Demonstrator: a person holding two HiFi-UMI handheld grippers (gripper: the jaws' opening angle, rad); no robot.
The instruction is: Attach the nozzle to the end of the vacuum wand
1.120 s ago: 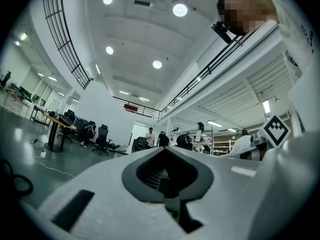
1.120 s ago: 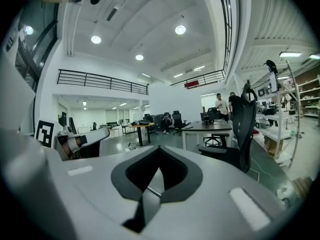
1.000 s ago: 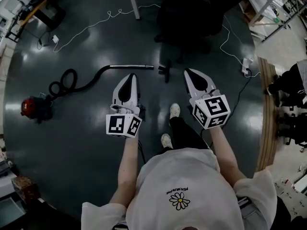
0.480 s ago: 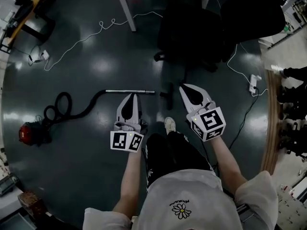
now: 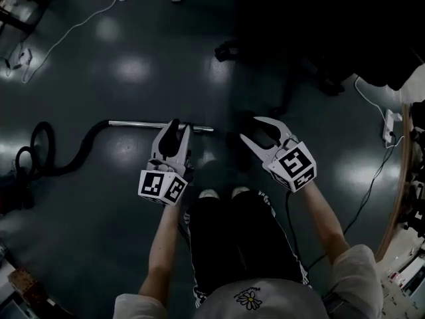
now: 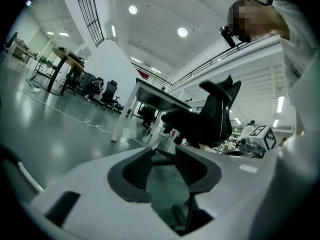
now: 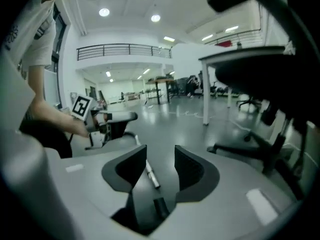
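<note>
Left tool [image 5: 179,127] and right tool [image 5: 257,132] just opened, empty; wand [image 5: 136,123] seemingly beneath left.

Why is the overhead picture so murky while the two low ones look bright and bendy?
Head view: dim, with lamp glare as pale patches on the glossy floor and the office chair lost in shadow. Left gripper view and right gripper view: brightly lit, but their wide-angle lenses bend the room's straight lines.

Jaws just opened and standing apart, gripping nothing, the right gripper [image 7: 160,156] frames the tip of a metal vacuum wand [image 7: 150,175] lying on the glossy grey floor [image 7: 175,121]. The left gripper [image 7: 127,117] hovers at left; a black office chair [image 7: 260,79] looms at right.
</note>
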